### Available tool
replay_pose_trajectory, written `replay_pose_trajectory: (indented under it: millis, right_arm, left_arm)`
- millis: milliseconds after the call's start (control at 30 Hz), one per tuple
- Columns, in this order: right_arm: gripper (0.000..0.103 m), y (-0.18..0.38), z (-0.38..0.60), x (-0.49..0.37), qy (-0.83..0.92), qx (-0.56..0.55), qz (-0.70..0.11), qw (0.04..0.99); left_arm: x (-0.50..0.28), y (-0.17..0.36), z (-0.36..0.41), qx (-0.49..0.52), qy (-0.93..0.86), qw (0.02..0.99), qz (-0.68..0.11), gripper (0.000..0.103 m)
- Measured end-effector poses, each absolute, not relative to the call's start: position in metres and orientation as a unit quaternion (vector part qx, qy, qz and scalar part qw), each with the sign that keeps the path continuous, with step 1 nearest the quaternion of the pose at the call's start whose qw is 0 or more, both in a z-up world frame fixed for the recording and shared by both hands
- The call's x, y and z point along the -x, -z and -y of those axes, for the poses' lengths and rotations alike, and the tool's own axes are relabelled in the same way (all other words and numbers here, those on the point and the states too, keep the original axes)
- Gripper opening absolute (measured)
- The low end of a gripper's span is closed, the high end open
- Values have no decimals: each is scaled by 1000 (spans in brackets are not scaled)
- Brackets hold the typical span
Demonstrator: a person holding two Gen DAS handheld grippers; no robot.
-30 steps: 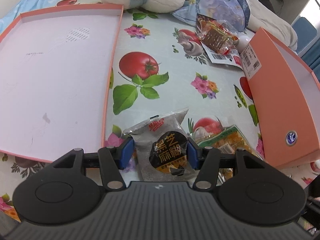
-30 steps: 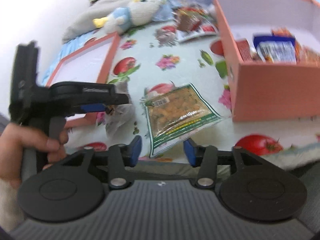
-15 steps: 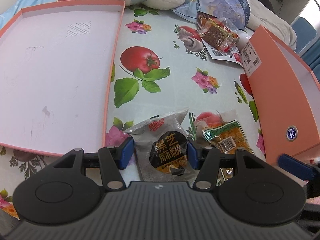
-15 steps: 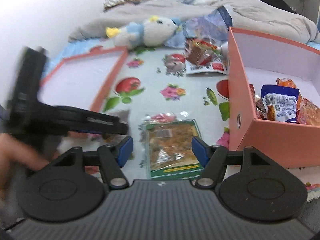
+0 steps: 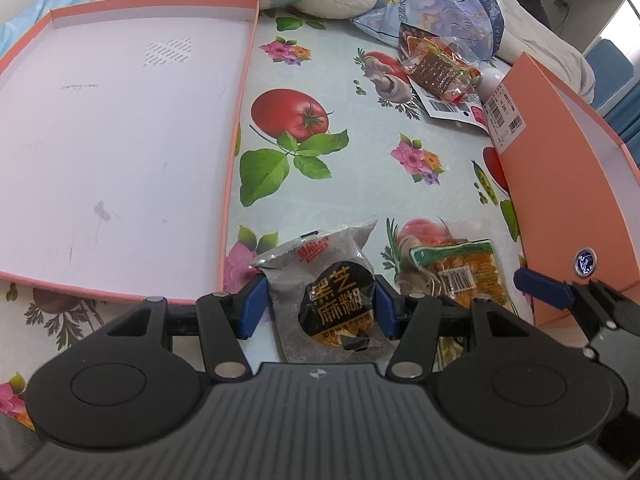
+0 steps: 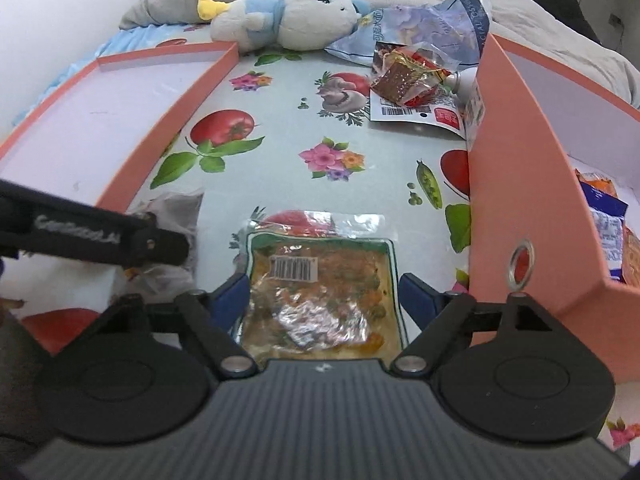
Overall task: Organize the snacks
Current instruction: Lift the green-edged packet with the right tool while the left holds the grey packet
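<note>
My left gripper (image 5: 318, 306) is shut on a grey black-sesame snack packet (image 5: 328, 288), held just above the floral cloth. My right gripper (image 6: 320, 296) is open, its blue fingers either side of a green-edged packet of orange snacks (image 6: 320, 280) that lies flat on the cloth; that packet also shows in the left wrist view (image 5: 466, 276). The orange box (image 6: 528, 200) stands to the right with several wrapped snacks (image 6: 604, 224) inside. The left gripper's arm (image 6: 92, 236) crosses the right wrist view at the left.
The box's shallow orange lid (image 5: 120, 140) lies open at the left. A red snack wrapper on a white card (image 6: 408, 84), a blue tissue pack (image 6: 420, 20) and a plush toy (image 6: 288, 20) sit at the far edge. A grey blanket lies behind.
My right gripper has moved forward and opened wider around the green-edged packet. My left gripper keeps its hold on the grey packet and has shifted slightly.
</note>
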State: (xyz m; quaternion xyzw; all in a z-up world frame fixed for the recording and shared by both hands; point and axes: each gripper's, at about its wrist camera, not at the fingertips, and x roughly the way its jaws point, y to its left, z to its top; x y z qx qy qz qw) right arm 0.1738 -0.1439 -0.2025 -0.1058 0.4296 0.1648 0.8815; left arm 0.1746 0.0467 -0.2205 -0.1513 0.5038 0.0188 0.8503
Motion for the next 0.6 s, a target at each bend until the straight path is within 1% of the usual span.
replay_pose_trajectory:
  millis: [100,267,333,367,467,533,600]
  right_arm:
    - [83,209,142,-178,-161,110,-438,878]
    - [84,217,148,-184,-160,70,-457,872]
    - [82,219,147,-184,-161,71,-456,872]
    - [80,219,146,-183,-162,72,-454,873]
    - [69,217,145,-178,-164,76,-447,876]
    - [57,215,143,-174,-161,81,-440,880]
    - [48,213,141,-169,-160,83,-435,882]
  left_arm:
    - [-175,221,-47,151,-19,850,-504,61]
    - [-175,221,-46,150,-20,850,-505,61]
    - [-174,222,-46,148,-20,850,-505,61]
    - [-175,223,-46,148,-21,850,-506,61]
    - [-174,222,-44,145,-22,851,-504,61]
    - [-173,221,-43,143,-20,853,-502,61]
    - [-173,221,-42,146,-19,852,-502,61]
